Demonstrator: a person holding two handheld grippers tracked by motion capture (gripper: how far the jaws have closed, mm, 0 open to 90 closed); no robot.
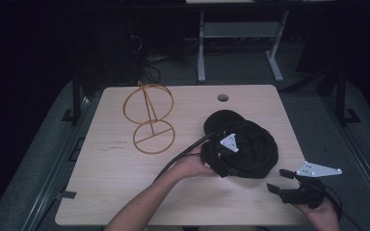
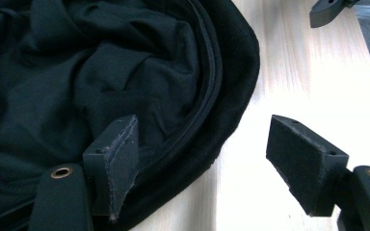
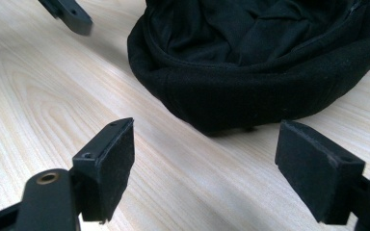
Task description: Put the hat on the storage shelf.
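A black cloth cap (image 1: 253, 144) lies upside down on the right half of the wooden table (image 1: 125, 183), its lining (image 2: 125, 62) facing up. My left gripper (image 1: 226, 161) is at the cap's near-left rim, held by a hand. In the left gripper view the left gripper (image 2: 204, 127) is open: one pad (image 2: 120, 159) rests over the lining, the other (image 2: 303, 159) hangs above bare wood, and the rim passes between them unpinched. My right gripper (image 1: 279, 180) stands open near the front right corner, facing the cap (image 3: 250, 86). Nothing lies between the right gripper (image 3: 207, 130) and its jaws.
A gold wire stand (image 1: 149, 120) of two rings and a rod sits at the back left of the table. A round cable hole (image 1: 223, 97) is near the far edge. A black cable (image 1: 183, 154) trails from my left gripper across the table. Dark floor and desk legs lie beyond.
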